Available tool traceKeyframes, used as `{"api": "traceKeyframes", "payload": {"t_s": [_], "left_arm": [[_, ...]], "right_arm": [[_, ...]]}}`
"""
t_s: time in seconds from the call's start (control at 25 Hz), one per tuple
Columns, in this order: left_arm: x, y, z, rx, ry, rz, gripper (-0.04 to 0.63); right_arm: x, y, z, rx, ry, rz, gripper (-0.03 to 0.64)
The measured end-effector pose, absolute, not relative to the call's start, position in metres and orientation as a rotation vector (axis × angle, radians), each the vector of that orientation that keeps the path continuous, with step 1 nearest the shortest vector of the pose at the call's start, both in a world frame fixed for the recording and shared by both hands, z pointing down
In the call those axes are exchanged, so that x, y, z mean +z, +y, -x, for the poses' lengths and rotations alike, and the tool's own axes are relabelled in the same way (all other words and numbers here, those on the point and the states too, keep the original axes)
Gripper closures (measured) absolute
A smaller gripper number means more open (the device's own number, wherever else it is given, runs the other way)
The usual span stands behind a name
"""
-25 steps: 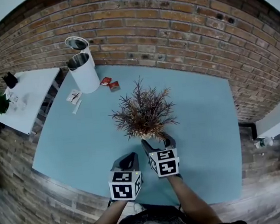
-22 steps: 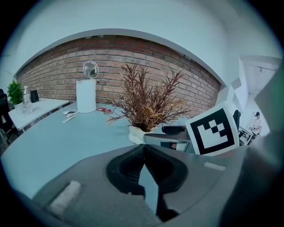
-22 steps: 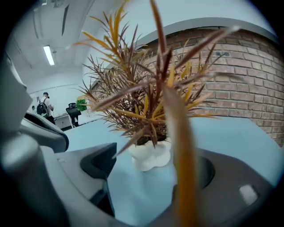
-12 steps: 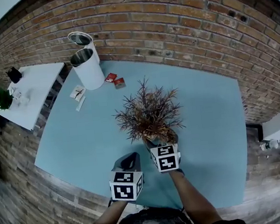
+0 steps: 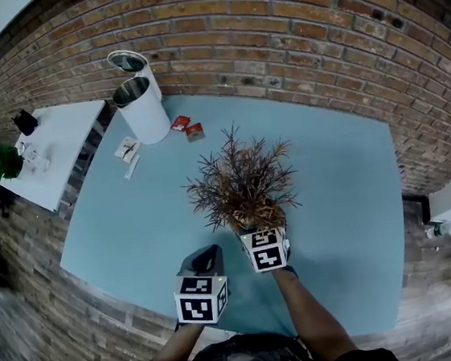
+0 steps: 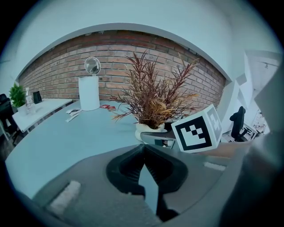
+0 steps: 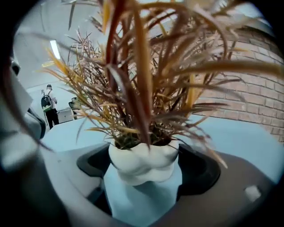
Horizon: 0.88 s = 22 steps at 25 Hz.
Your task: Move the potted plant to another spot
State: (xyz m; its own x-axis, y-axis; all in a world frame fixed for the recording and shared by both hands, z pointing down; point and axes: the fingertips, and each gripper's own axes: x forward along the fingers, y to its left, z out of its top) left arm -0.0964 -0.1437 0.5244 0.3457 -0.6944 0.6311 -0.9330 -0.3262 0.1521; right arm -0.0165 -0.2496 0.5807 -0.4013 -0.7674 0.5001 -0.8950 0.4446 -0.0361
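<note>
The potted plant (image 5: 242,186), reddish-brown dry grass in a lumpy white pot (image 7: 143,162), stands upright on the blue table (image 5: 126,227). My right gripper (image 5: 262,230) is at the pot's near side. Its jaws are opening and stand on either side of the pot, with a gap at each side. My left gripper (image 5: 208,257) hovers just left of the right one, shut and holding nothing. In the left gripper view its closed jaws (image 6: 143,150) point past the pot (image 6: 148,129) and the right gripper's marker cube (image 6: 197,128).
A white cylindrical bin (image 5: 140,108) with a raised lid stands at the table's far left corner. Red packets (image 5: 187,128) and white slips (image 5: 128,152) lie beside it. A white side table with a small green plant (image 5: 5,160) is at left. A brick wall runs behind.
My right gripper has moved forward and lower, up to the pot, and its jaws have widened around it. The left gripper has stayed put.
</note>
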Motion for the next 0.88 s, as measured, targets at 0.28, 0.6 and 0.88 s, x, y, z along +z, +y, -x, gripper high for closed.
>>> {"api": "traceKeyframes", "payload": {"t_s": [0.28,0.6,0.88], "left_arm": [[0.5257,-0.1433,0.0939,0.636,-1.399,-2.129,0.595],[0.5229,-0.1455,0.095,0.618,-1.384,-2.145,0.595],[0.5235,-0.1484,0.0884,0.609,-1.334,-2.173,0.595]], "right_arm": [[0.5817,-0.2514,0.0163,0.414,-2.293,-1.392,0.16],[0.5815,-0.2489,0.0156,0.424,-2.277,-1.388,0.16],[0.5815,-0.2447,0.0082,0.432,-2.257,-1.414,0.16]]}}
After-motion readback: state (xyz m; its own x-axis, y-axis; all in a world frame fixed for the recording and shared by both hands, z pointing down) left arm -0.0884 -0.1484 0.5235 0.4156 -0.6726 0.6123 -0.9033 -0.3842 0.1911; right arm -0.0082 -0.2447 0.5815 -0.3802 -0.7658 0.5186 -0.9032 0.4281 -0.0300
